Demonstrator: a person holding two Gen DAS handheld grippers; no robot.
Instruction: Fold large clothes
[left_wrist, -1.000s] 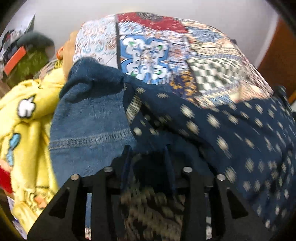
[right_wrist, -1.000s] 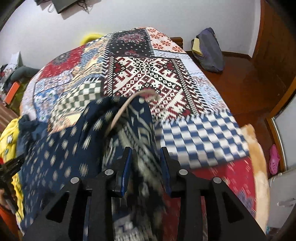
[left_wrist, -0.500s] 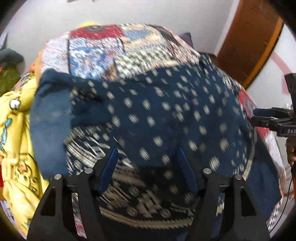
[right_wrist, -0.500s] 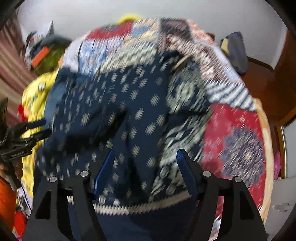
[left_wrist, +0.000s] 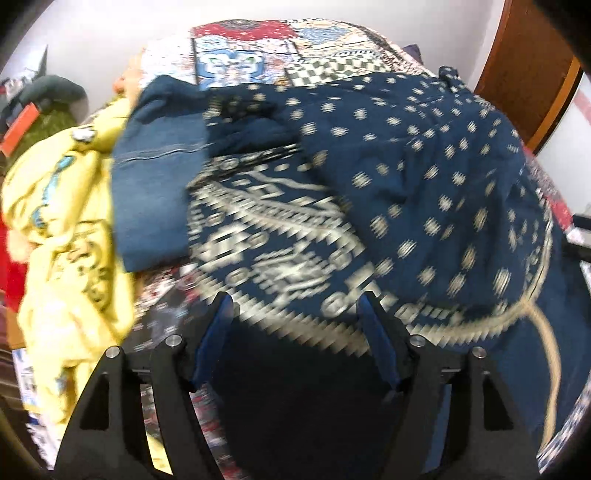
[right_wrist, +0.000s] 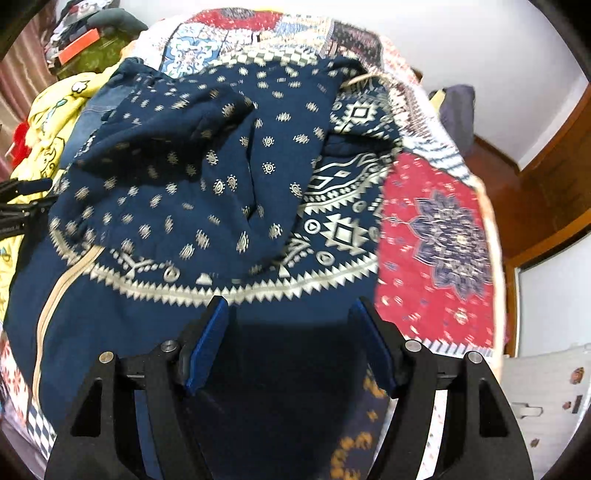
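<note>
Nearest in the left wrist view, the left gripper (left_wrist: 295, 314) points steeply down with its blue-padded jaws spread apart; they have just been opening, and nothing is pinched between them. Below it lies the navy patterned garment (left_wrist: 406, 177), spread over the bed, its cream zigzag border running just past the fingertips. The right gripper (right_wrist: 290, 314) stands the same way in its own view: jaws apart after just opening, pads clear of the cloth, the garment's plain navy hem lying beneath them. Farther out, an upper layer dotted with small cream motifs is folded over a lower layer printed with bold geometric bands. The garment rests on a patchwork bedspread (right_wrist: 436, 229) of red, blue and checked panels. Beside the garment's left edge lies a piece of blue denim (left_wrist: 155, 177), and beyond that a crumpled yellow cloth (left_wrist: 62, 221). White walls close the background.
</note>
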